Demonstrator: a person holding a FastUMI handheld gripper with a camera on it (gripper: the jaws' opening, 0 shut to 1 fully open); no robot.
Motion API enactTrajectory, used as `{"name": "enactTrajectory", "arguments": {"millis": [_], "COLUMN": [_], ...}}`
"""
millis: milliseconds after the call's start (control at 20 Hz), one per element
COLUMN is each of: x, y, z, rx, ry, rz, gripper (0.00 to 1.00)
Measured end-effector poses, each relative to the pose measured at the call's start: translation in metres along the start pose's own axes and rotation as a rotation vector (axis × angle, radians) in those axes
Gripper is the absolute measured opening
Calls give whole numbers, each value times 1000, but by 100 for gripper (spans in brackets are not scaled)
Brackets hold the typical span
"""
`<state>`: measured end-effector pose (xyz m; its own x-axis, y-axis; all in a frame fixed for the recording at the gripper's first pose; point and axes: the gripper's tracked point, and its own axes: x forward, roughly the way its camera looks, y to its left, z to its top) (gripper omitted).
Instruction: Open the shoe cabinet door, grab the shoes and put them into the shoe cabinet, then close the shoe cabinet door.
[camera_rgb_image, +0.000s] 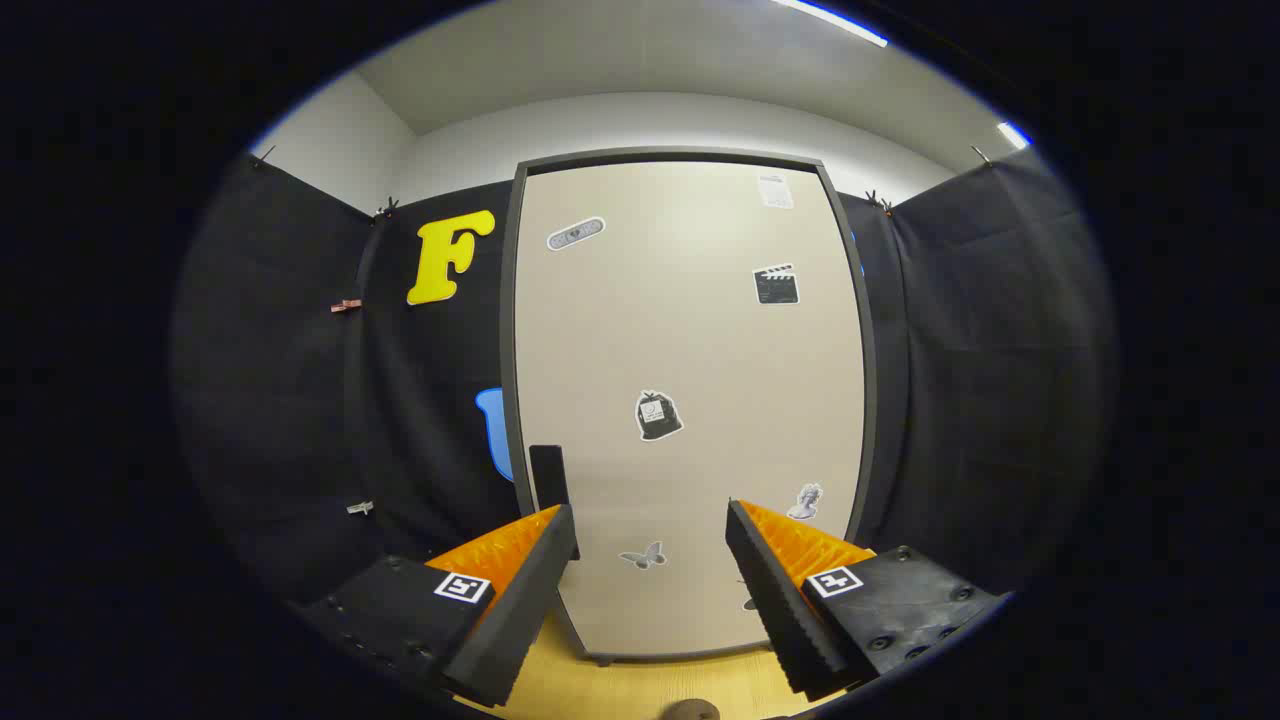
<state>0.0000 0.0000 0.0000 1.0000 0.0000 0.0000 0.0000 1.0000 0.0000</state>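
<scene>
**Squarely ahead: shut door, handle at its left edge**

Upright and tall, the cabinet (690, 400) stands on the wood floor (620, 690) just beyond the fingers, its long axis vertical and its door (700, 340) closed, facing the gripper (650, 530). The panel looks stiff, light and smooth, likely swinging on hinges. The dark handle (548, 475) is the place to grip. The fingers are spread apart, holding nothing.

I face the shoe cabinet door (690, 400) — beige, dark-framed, stickered, shut — its dark handle (549, 478) at the left edge.
</scene>
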Motion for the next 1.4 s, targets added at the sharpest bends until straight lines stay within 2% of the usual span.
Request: {"name": "enactTrajectory", "arguments": {"millis": [1400], "x": [6], "y": [-4], "z": [-4], "rx": [-12], "ry": [16], "rz": [-6], "gripper": [99]}}
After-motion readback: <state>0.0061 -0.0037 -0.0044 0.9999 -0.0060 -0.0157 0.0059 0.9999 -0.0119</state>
